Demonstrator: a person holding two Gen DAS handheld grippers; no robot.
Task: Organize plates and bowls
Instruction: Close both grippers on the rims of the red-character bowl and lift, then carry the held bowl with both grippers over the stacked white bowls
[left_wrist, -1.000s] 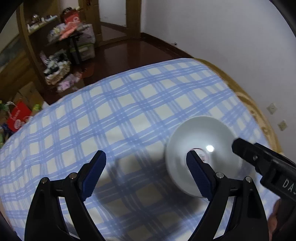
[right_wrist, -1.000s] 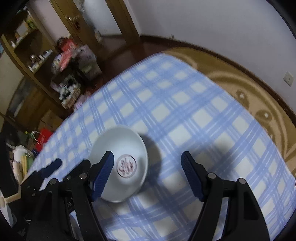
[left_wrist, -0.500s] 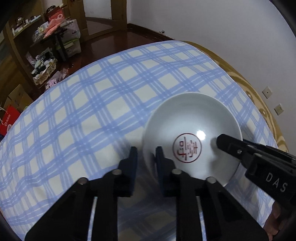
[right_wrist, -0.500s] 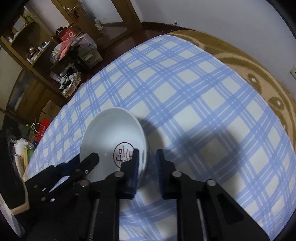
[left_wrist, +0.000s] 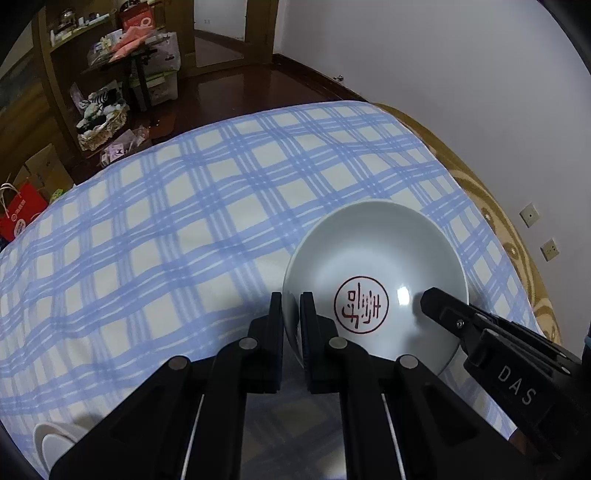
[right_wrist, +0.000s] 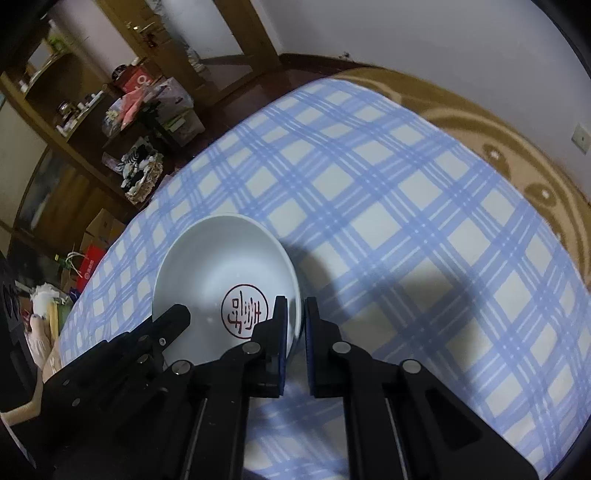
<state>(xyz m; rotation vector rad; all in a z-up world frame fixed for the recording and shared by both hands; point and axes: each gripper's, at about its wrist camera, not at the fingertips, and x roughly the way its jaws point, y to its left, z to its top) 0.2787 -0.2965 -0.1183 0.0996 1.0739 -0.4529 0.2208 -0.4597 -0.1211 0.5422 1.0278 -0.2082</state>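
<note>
Bowl (left_wrist: 373, 273) sits near-right on your checked surface (left_wrist: 184, 229), red seal inside. Left wrist view: your left claw (left_wrist: 291, 306) is clamped on its left rim, one pad inside, one outside; more dishes (left_wrist: 51, 443) at near-left corner. Right wrist view: your right claw (right_wrist: 295, 314) is clamped on the bowl's (right_wrist: 221, 266) right rim, bowl near-left there.
</note>
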